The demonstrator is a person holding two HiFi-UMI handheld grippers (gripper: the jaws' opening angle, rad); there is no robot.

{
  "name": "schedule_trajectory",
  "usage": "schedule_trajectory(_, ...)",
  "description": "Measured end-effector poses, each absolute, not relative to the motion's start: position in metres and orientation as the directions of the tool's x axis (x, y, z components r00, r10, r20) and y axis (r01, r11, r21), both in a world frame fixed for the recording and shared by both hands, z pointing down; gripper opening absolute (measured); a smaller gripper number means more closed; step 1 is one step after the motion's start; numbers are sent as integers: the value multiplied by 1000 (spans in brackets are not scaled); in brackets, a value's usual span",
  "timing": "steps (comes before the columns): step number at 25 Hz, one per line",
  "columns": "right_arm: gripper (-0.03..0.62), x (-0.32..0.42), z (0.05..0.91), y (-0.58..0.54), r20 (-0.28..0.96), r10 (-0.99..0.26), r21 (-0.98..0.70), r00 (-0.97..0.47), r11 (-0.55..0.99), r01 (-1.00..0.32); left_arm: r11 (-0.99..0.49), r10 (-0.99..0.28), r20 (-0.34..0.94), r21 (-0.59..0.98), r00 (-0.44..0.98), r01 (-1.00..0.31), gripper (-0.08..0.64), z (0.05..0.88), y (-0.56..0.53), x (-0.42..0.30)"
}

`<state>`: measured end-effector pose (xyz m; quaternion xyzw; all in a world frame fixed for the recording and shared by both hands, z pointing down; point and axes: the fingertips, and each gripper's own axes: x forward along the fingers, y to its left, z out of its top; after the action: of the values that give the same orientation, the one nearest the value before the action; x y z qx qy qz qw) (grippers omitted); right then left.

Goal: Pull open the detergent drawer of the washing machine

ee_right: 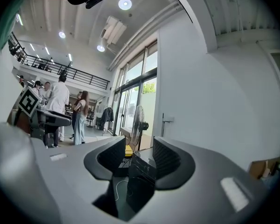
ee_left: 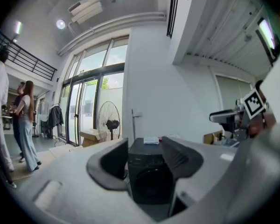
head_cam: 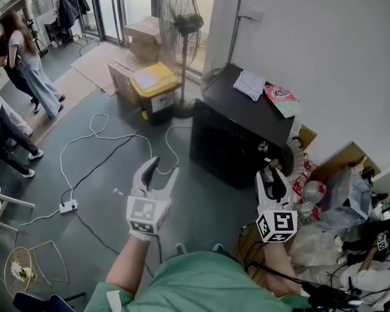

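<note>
Head view: boxy black washing machine [head_cam: 237,125] on smooth grey floor [head_cam: 208,197].

Left gripper [ee_left: 146,158]: jaws apart, empty.
Black washing machine [ee_left: 150,183] framed between them, well beyond; pedestal fan [ee_left: 109,121] stands to its left.

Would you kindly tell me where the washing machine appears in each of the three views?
Head view: washing machine right of centre, by the wall.
Left gripper view: washing machine low centre, seen front-on.
Right gripper view: washing machine low centre, seen corner-on.
Shared landmark: the pedestal fan beside it.
</note>
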<state>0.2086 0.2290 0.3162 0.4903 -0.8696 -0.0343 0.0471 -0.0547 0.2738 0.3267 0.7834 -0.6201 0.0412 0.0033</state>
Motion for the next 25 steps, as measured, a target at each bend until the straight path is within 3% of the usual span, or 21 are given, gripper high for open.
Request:
schedule_trajectory(12,167,171,313,220,74,-856,169,-511,516,-840,-284,-957,52,33,286,-958,209,343,252,-82)
schedule_trajectory(25,167,150,348,100,68,-785,32,-616,619,-785,-232,-964,135,-17,228,-973,207,357,159,-76)
